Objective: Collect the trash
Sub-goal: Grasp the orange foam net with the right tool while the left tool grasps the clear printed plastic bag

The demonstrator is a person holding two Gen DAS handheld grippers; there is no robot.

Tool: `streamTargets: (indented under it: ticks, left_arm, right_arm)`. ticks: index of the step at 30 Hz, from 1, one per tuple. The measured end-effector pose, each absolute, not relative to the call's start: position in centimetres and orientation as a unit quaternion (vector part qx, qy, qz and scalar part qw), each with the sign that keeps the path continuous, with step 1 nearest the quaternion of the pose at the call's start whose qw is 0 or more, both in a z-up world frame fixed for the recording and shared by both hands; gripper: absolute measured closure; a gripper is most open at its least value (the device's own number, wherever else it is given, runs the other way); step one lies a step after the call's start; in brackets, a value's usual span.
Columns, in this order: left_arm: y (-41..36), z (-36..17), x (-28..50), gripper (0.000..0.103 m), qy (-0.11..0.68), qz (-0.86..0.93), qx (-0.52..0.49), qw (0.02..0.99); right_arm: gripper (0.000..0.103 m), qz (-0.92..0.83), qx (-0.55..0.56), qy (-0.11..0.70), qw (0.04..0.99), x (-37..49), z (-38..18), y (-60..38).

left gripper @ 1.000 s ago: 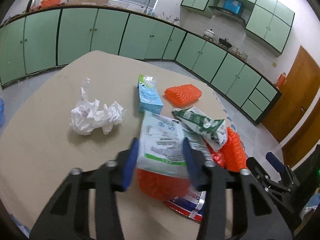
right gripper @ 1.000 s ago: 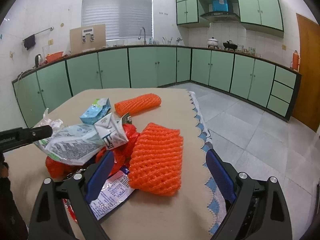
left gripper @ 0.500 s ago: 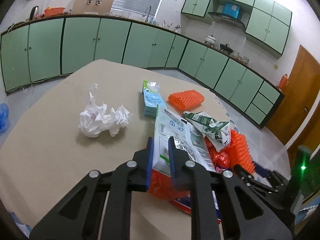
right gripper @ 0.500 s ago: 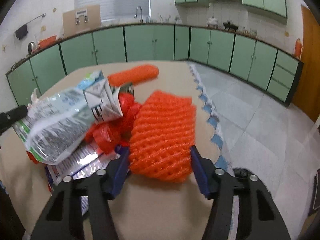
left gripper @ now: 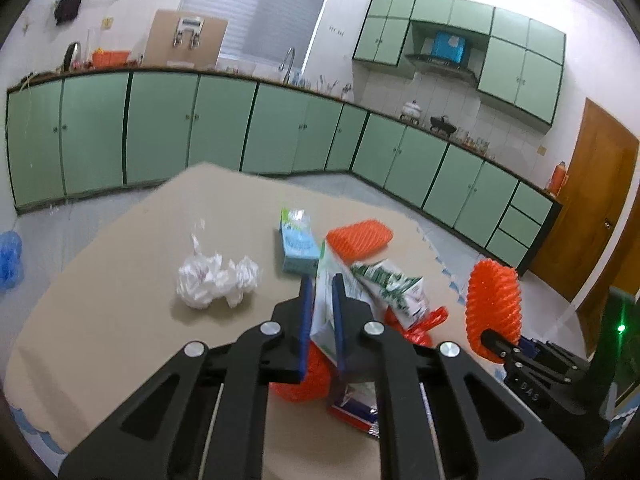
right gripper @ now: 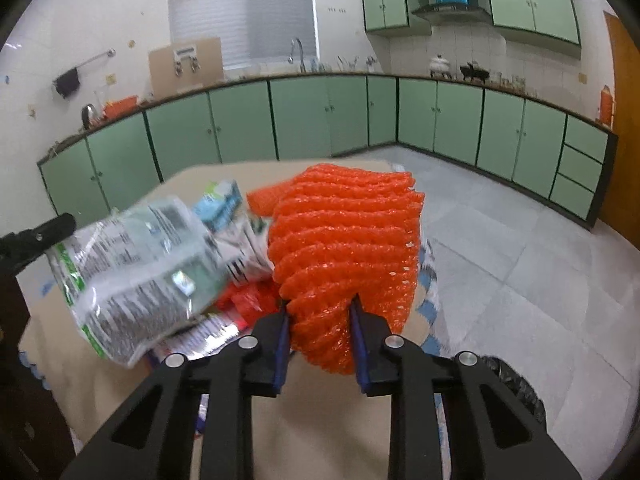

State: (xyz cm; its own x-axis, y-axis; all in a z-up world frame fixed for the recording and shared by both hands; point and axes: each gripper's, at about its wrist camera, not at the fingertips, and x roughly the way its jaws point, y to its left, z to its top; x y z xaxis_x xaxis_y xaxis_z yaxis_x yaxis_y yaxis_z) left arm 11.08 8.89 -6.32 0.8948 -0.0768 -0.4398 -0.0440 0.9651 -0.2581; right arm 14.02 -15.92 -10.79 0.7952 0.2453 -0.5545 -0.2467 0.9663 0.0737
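Left claw (left gripper: 322, 300): jaws closing, nearly together, pads pinching a white-and-green printed plastic bag (left gripper: 326, 312) by its edge. From the right wrist view the same bag (right gripper: 132, 268) hangs clear of the surface at the left, crumpled and blurred.

Right claw (right gripper: 320, 320): jaws closing, pads pressing into the near end of an orange foam fruit net (right gripper: 344, 248). The net stands up above the claw, squeezed narrow where it is gripped. In the left wrist view it (left gripper: 494, 306) is at the right, raised off the surface, with the right claw below it.

Beige surface (left gripper: 120, 320) with a blue scalloped trim along its edge.

Trash on it:
- crumpled white plastic bag (left gripper: 216, 280), left of centre, apart from the rest
- light blue carton (left gripper: 298, 240), far centre, lying down
- second orange foam net (left gripper: 360, 238), just right of the carton, far side
- green-and-white crushed carton (left gripper: 394, 290), just right of the left claw, resting on the pile
- red plastic bag (left gripper: 420, 322) under that carton
- another orange net (left gripper: 300, 376) directly below the left claw, partly hidden by its fingers
- flat red-and-blue foil wrapper (left gripper: 356, 410) near the surface's near edge, under the pile

Background: green kitchen cabinets (left gripper: 160, 128) along the far wall, tiled floor (right gripper: 520, 272) to the right, wooden door (left gripper: 596, 208) at the far right.
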Motion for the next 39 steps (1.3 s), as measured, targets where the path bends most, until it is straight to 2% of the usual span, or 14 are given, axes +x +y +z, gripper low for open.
streamTargets:
  ticks: [7, 14, 16, 17, 18, 22, 23, 24, 32, 39]
  left_arm:
    - [7.9, -4.8, 9.7, 0.101, 0.211, -0.019, -0.106, 0.971]
    - [7.0, -8.5, 10.3, 0.100, 0.278, -0.033, -0.077, 0.957]
    - [7.0, -9.2, 10.6, 0.094, 0.293, -0.034, -0.073, 0.953]
    - [7.0, -9.6, 10.8, 0.083, 0.299, -0.033, -0.071, 0.951]
    - [7.1, -9.8, 10.9, 0.067, 0.304, -0.031, -0.070, 0.950]
    - [7.9, -10.1, 10.7, 0.047, 0.302, -0.018, -0.067, 0.951]
    - [8.1, -10.2, 10.7, 0.037, 0.303, -0.016, -0.065, 0.951]
    - [8.4, -10.3, 10.6, 0.032, 0.302, -0.010, -0.063, 0.951]
    - [11.1, -10.3, 10.1, 0.020, 0.292, 0.040, -0.069, 0.953]
    - [12.7, -12.0, 10.5, 0.020, 0.331, 0.026, -0.100, 0.938]
  right_arm:
    - [0.077, 0.140, 0.006, 0.264, 0.954, 12.4, -8.3, -16.6]
    - [0.077, 0.142, 0.012, 0.285, 0.948, 12.5, -9.7, -16.7]
    - [0.077, 0.142, 0.011, 0.289, 0.947, 12.7, -10.0, -16.6]
    - [0.077, 0.141, 0.010, 0.290, 0.946, 12.7, -10.0, -16.6]
    - [0.077, 0.141, 0.009, 0.290, 0.946, 12.7, -10.1, -16.6]
    - [0.077, 0.142, 0.006, 0.294, 0.945, 13.0, -10.3, -16.3]
    - [0.077, 0.143, 0.006, 0.295, 0.945, 13.0, -10.5, -16.4]
    - [0.077, 0.144, 0.006, 0.297, 0.944, 13.0, -10.5, -16.2]
    - [0.077, 0.150, -0.005, 0.302, 0.941, 13.3, -11.0, -15.5]
    - [0.077, 0.154, -0.011, 0.303, 0.940, 13.4, -11.1, -15.4]
